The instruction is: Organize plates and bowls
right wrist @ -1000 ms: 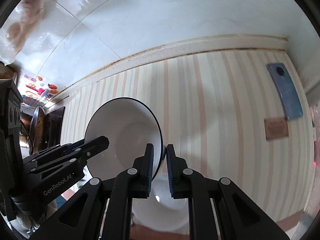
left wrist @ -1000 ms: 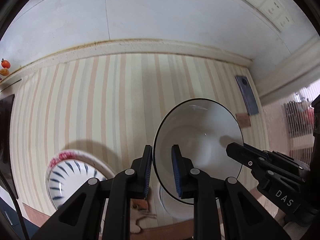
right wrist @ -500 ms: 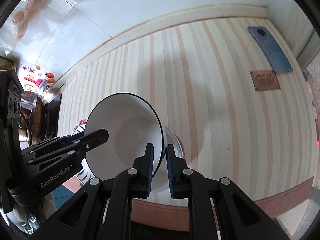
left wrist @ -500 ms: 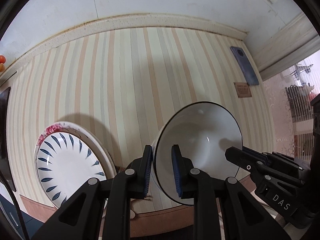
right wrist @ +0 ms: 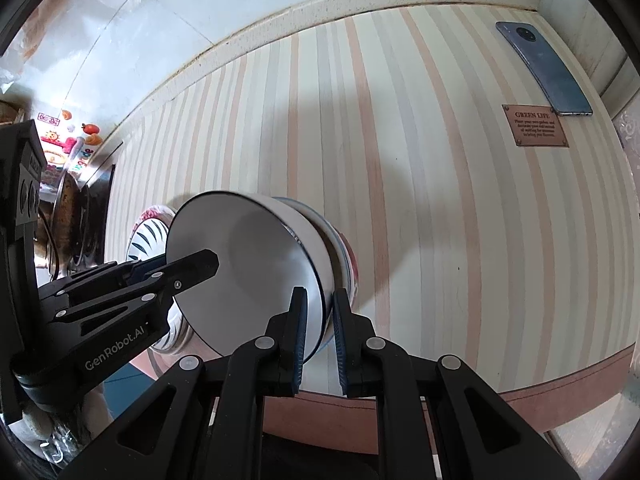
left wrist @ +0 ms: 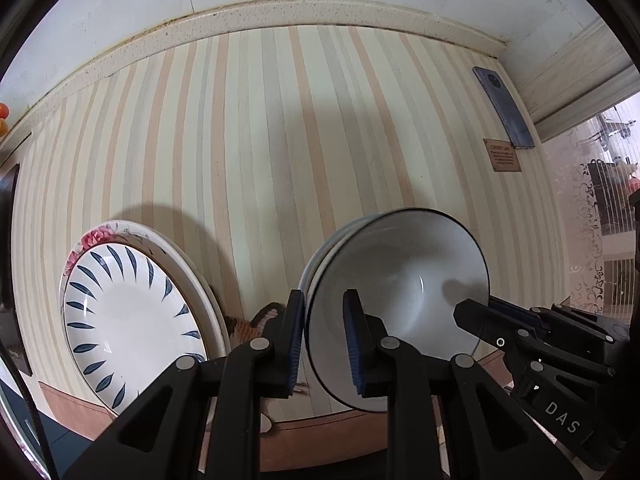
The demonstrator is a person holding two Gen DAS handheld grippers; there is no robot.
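White bowl point(left wrist: 400, 304): rim clamped by left tool point(left wrist: 323, 340) and right tool point(right wrist: 318, 330), nesting onto stacked bowls point(right wrist: 340, 248); plates point(left wrist: 132, 312) stacked; release left.

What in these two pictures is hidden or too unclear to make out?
- Left wrist view: white bowl covers the dishes beneath it; their number is unclear.
- Left wrist view: left gripper cuts off the leaf-patterned plate.
- Right wrist view: brown label, small print unreadable.
- Right wrist view: left-edge clutter is blurred.

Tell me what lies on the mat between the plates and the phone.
In the left wrist view, only bare striped mat lies between the plates and the phone; the small brown label sits beside the phone.
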